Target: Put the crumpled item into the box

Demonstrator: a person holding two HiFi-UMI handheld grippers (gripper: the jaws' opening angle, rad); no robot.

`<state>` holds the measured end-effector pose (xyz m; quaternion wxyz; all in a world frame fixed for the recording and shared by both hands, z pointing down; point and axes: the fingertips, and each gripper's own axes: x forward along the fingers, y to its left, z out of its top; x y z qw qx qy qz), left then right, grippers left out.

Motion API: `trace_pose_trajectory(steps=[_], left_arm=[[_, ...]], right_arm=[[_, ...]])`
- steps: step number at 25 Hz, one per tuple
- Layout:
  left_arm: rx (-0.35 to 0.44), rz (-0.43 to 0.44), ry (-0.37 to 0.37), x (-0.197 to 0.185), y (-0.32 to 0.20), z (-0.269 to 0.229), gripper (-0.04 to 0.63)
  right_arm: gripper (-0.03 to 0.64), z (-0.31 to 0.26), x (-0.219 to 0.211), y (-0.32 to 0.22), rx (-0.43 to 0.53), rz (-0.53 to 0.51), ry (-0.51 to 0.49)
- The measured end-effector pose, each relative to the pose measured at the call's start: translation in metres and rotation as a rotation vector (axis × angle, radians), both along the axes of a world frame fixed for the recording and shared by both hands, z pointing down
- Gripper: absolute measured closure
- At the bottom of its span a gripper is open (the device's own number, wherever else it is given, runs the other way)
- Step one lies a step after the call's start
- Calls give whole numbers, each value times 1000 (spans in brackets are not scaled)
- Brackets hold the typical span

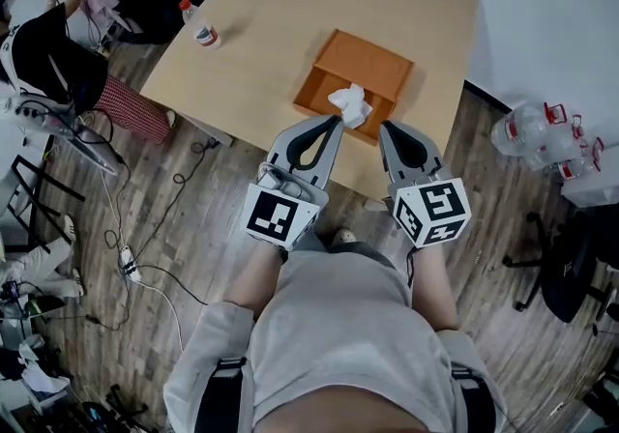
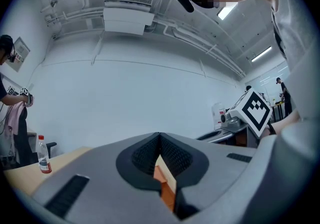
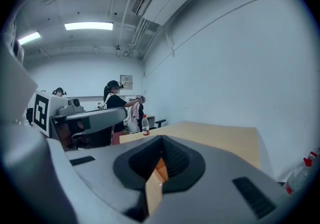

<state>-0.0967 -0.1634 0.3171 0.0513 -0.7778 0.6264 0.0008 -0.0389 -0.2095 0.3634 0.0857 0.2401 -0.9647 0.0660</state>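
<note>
A crumpled white item (image 1: 350,104) lies at the near rim of an open orange box (image 1: 368,64) on the tan table (image 1: 261,35). My left gripper (image 1: 338,119) points at it from the near side, its tip just short of the item. Its jaws meet, with nothing between them in the left gripper view (image 2: 160,136); only a strip of the orange box (image 2: 167,190) shows below the tips. My right gripper (image 1: 384,126) hangs beside it to the right, near the box's front corner, shut and empty (image 3: 161,141).
A plastic water bottle (image 1: 201,27) stands at the table's left edge. Another person (image 1: 48,44) works at the far left. Cables run over the wooden floor (image 1: 145,257). Several empty bottles (image 1: 542,136) lie by the right wall, near a black chair (image 1: 571,267).
</note>
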Motion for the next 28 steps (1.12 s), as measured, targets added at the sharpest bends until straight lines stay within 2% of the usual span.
trace_pose_trajectory(steps=[6, 14, 28], left_arm=[[28, 32, -4, 4, 12, -10, 581], [4, 77, -29, -4, 34, -17, 583], [30, 176, 3, -18, 76, -24, 583]], right_arm=[[607, -11, 3, 14, 20, 18, -36], [607, -30, 3, 39, 65, 82, -70], [607, -36, -1, 89, 92, 203, -82]])
